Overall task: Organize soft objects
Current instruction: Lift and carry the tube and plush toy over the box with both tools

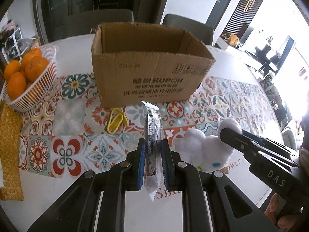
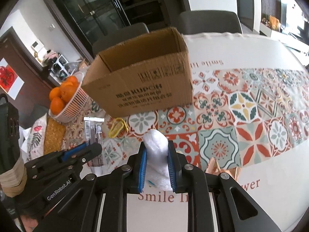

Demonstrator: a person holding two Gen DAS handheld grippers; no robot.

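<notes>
My left gripper (image 1: 153,145) is shut on a clear plastic snack packet (image 1: 153,131), held upright above the patterned tablecloth (image 1: 65,154). My right gripper (image 2: 156,147) is shut on a white plush toy (image 2: 156,145), also lifted off the table. In the left wrist view the plush toy (image 1: 195,145) shows to the right with the right gripper (image 1: 231,133) clamped on its ear. In the right wrist view the packet (image 2: 94,131) and the left gripper (image 2: 90,147) appear at lower left. An open cardboard box (image 1: 146,73) stands straight ahead, its inside showing no contents; the same box (image 2: 143,85) is beyond the plush.
A yellow clip-like object (image 1: 115,121) lies on the cloth before the box. A white basket of oranges (image 1: 29,79) sits at the left, beside a woven mat (image 1: 9,150). A copper wire object (image 2: 222,170) lies near my right gripper. Grey chairs (image 1: 187,27) stand behind the table.
</notes>
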